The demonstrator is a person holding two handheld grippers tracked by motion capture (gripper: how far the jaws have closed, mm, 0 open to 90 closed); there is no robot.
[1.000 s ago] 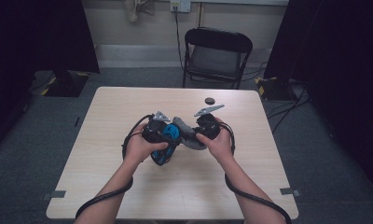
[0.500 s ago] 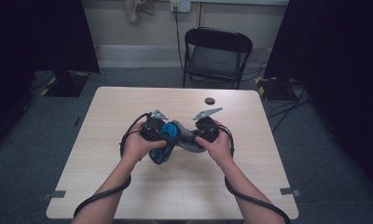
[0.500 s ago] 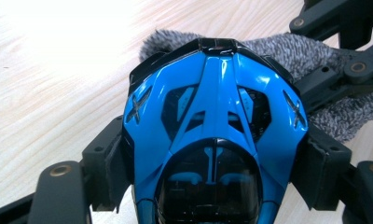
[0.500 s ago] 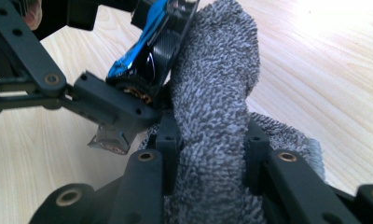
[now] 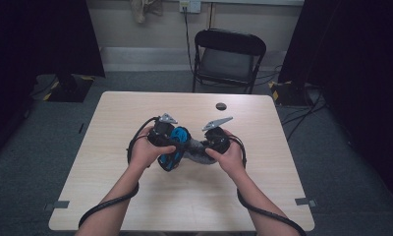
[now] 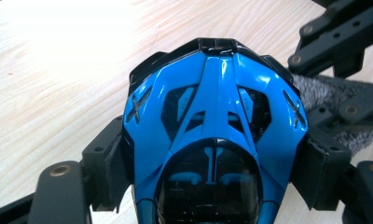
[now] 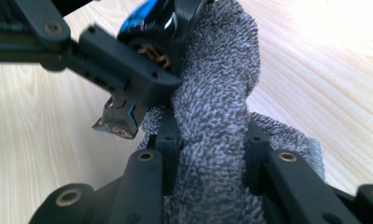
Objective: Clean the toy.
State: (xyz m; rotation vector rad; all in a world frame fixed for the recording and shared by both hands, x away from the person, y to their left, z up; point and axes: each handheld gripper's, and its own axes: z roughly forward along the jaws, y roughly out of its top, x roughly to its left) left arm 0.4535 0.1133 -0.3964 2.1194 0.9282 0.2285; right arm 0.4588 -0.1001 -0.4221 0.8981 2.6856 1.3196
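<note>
While clamping cloth [image 7: 212,140], right hand-held gripper [image 7: 208,154], narrow

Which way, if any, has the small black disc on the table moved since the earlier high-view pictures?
No. The small black disc lies at the same spot near the table's far edge, in front of the folding chair, as in both earlier pictures.
</note>
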